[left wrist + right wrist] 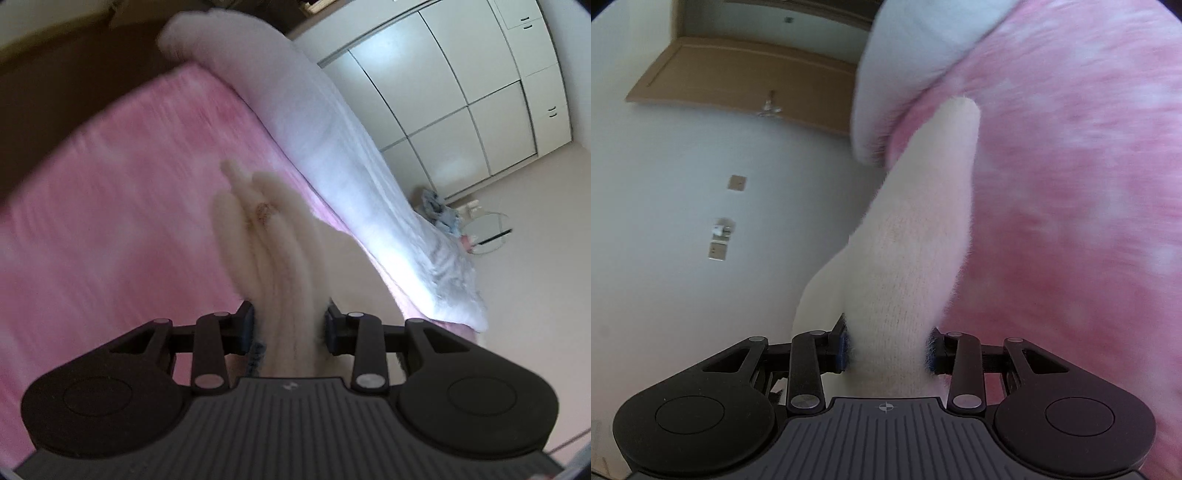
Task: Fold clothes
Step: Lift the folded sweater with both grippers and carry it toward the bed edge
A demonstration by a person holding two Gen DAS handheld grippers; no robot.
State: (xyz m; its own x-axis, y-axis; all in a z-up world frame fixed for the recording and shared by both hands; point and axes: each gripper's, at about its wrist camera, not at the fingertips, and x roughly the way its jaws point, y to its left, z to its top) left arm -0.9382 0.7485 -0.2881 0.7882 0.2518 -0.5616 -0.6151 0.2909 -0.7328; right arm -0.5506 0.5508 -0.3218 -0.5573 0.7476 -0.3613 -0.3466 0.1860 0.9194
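Note:
A cream fuzzy garment (273,243) hangs bunched in folds over the pink bed sheet (129,206). My left gripper (290,325) is shut on a thick gathered part of it, the blue pads pressing the fabric from both sides. In the right wrist view the same cream garment (916,236) stretches away as a long smooth band above the pink sheet (1071,221). My right gripper (890,349) is shut on that end, fuzz showing at both pads. Both views are blurred by motion.
A white blanket (332,122) lies along the bed's far edge. White wardrobe doors (461,81), a small glass table (487,229) and blue cloth (439,206) on the floor stand beyond. A brown door (738,77) and pale wall (665,184) are at left in the right wrist view.

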